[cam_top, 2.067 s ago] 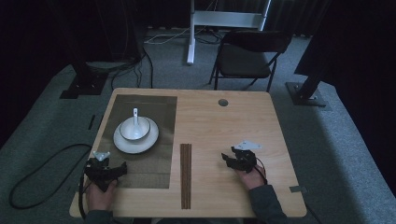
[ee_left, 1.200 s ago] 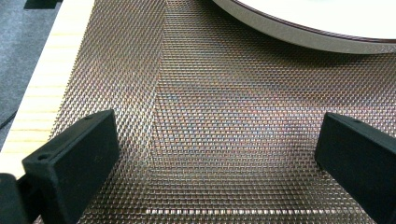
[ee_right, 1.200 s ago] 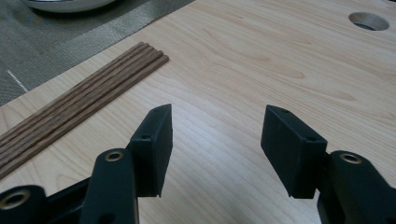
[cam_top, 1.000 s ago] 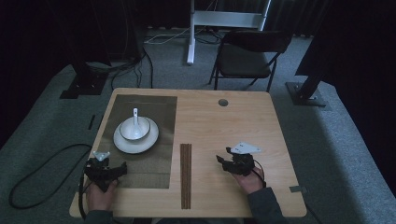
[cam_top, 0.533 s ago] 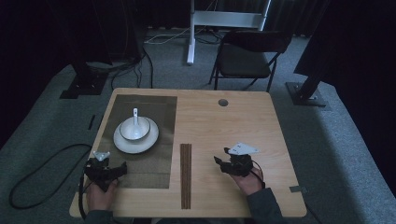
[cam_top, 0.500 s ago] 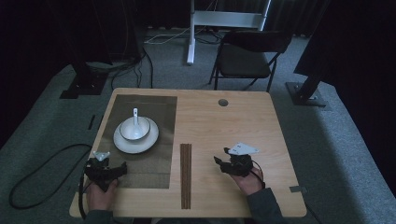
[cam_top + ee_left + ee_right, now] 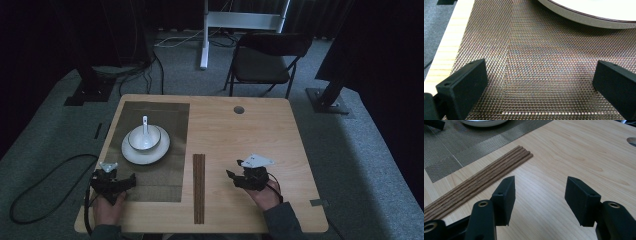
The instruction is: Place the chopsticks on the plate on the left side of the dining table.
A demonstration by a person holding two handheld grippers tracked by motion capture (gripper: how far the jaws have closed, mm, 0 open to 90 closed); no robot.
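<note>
From above, the right gripper had crept left toward the chopsticks since a couple seconds back, while the left gripper hadn't budged on the placemat. Left gripper view: jaws spread wide over mesh, plate rim just ahead. Right gripper view: jaws wide, empty, above bare table, chopsticks lying just to their left.

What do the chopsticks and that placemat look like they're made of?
The chopsticks look like dark stained wood, matte, with lengthwise grain showing. The placemat seems a woven synthetic mesh, perhaps vinyl: a fine grid with a slight metallic sheen and a fold crease.
</note>
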